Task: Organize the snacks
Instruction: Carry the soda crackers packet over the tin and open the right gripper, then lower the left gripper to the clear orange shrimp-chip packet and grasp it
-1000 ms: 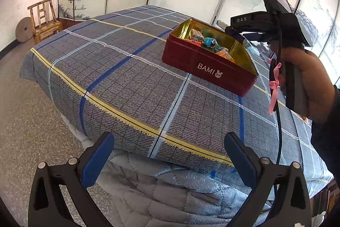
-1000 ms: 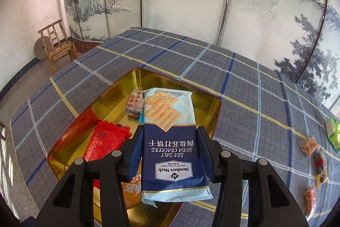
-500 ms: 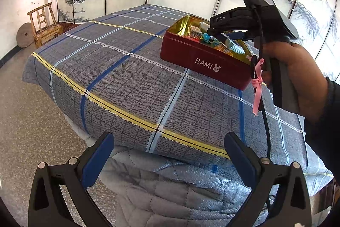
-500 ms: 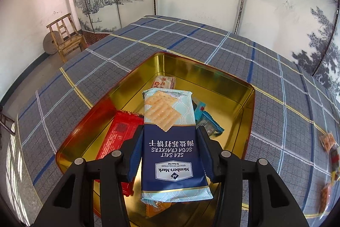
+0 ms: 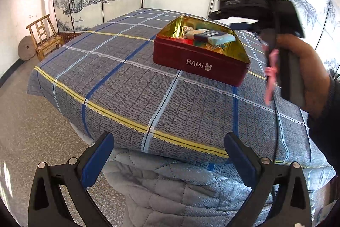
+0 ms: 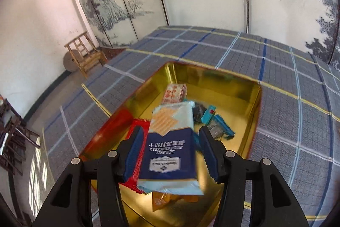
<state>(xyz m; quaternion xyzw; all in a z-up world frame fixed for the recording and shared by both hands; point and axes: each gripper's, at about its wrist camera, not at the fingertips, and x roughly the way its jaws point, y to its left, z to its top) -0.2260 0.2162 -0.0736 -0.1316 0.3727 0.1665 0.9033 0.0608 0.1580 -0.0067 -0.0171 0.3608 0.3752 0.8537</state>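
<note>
The right gripper [image 6: 170, 150] has just spread off the cracker packet [image 6: 170, 148], now loose over the red tin [image 5: 199, 61], so lift straight clear; left gripper [image 5: 170, 152] open, empty

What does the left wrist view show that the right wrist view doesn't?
Only the left wrist view: the tin's red outside with BAMI lettering, the hand on the right tool, the open, empty left claw, and the quilt under the cloth edge.
Only the right wrist view: the right claw, its pads clear of the cracker pack after just opening, plus the red packet and teal wrappers on the tin floor.
Both: the tin, the cracker pack, the plaid cloth, the chair.
</note>
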